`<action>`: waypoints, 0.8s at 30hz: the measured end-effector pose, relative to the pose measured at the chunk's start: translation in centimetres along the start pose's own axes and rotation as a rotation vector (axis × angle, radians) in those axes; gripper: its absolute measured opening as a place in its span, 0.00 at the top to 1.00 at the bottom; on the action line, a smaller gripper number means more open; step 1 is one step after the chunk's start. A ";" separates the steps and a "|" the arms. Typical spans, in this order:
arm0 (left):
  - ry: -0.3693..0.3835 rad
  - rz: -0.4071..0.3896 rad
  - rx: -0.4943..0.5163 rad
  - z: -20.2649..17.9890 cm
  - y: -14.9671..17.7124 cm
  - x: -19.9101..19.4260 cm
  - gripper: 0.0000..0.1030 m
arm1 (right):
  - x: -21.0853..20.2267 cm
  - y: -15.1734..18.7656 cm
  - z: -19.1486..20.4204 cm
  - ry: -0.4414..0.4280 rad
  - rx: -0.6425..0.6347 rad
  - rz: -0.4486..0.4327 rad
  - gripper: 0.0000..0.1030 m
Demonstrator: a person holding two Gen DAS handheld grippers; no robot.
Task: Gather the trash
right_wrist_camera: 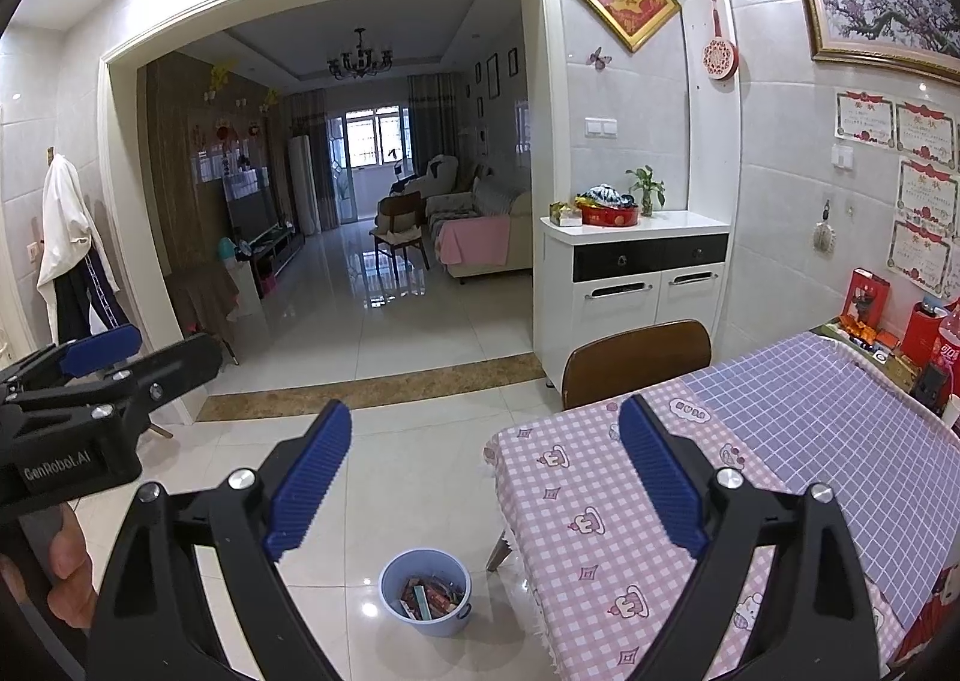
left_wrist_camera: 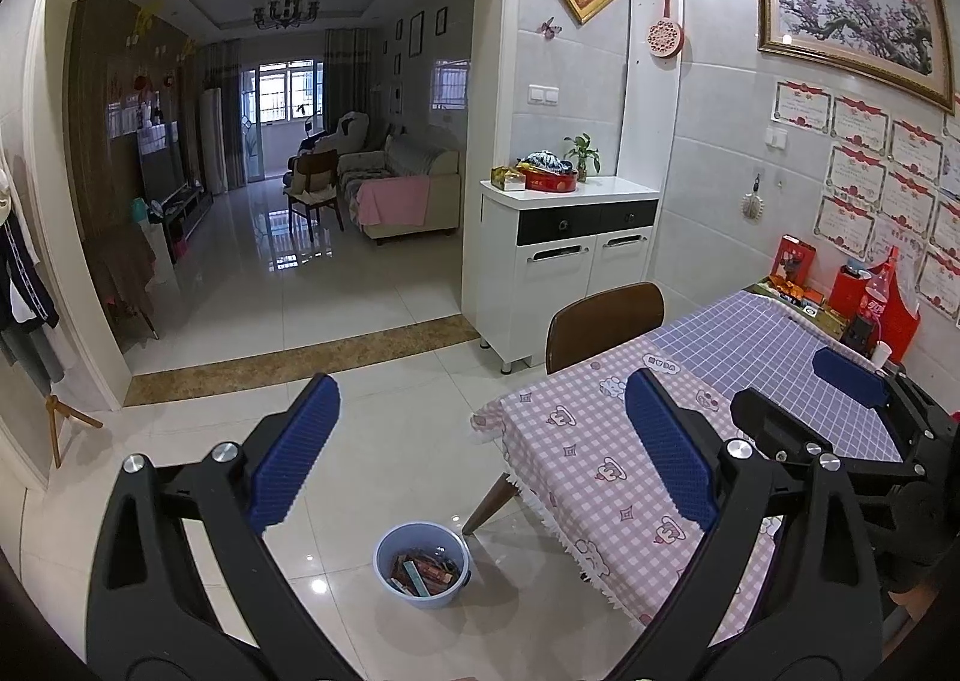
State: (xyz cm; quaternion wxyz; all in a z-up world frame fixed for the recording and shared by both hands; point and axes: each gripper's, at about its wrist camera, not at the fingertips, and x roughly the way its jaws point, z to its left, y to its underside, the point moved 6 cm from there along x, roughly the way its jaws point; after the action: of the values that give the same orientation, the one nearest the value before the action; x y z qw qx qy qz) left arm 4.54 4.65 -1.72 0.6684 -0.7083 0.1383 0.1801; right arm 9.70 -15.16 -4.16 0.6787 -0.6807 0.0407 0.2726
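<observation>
The left black gripper with blue ribbed pads (left_wrist_camera: 483, 456) hangs nearest the lens, jaws spread wide and holding nothing. The right black gripper with blue ribbed pads (right_wrist_camera: 486, 471) is likewise spread and empty-handed. Below and between the fingers in both views, a round pale-blue plastic bucket (left_wrist_camera: 421, 564) stands on the glossy white tiled floor (left_wrist_camera: 372, 321), just beside the table's wooden leg; it contains wrappers and other trash (right_wrist_camera: 429, 594). The table wears a pink-and-lilac checked cloth (left_wrist_camera: 606, 477).
</observation>
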 end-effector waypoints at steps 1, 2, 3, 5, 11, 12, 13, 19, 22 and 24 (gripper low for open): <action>0.000 0.001 0.001 0.0 0.0 0.0 0.09 | 0.0 0.0 0.0 0.000 0.000 0.001 0.13; -0.001 0.000 0.002 0.0 0.0 0.0 0.09 | 0.1 0.0 0.1 0.000 -0.001 0.002 0.13; -0.002 0.001 0.002 0.0 0.0 0.0 0.09 | 0.1 0.1 0.1 0.000 -0.002 0.004 0.13; -0.002 0.002 0.001 0.0 0.1 0.1 0.09 | 0.2 0.0 0.1 -0.001 -0.002 0.006 0.13; -0.008 0.003 -0.004 0.1 0.2 0.3 0.09 | 0.5 -0.1 0.1 -0.004 0.000 0.014 0.13; -0.008 0.004 -0.006 0.1 0.2 0.3 0.09 | 0.5 -0.2 0.2 -0.004 0.000 0.015 0.13; -0.009 0.005 -0.008 0.1 0.3 0.3 0.09 | 0.6 -0.2 0.2 -0.004 -0.001 0.015 0.13; -0.011 0.007 -0.010 0.0 0.4 0.4 0.09 | 1.0 -0.3 0.5 -0.006 -0.008 0.020 0.13; -0.012 0.008 -0.009 0.0 0.4 0.4 0.09 | 1.1 -0.3 0.6 -0.006 -0.007 0.022 0.13; -0.013 0.010 -0.012 0.1 0.5 0.4 0.09 | 1.1 -0.3 0.7 -0.007 -0.006 0.023 0.13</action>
State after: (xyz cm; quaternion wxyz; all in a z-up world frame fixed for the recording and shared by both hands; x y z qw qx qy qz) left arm 4.64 4.77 -2.36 0.6643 -0.7103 0.1363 0.1887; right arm 10.60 -14.15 -4.32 0.6737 -0.6813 0.0451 0.2829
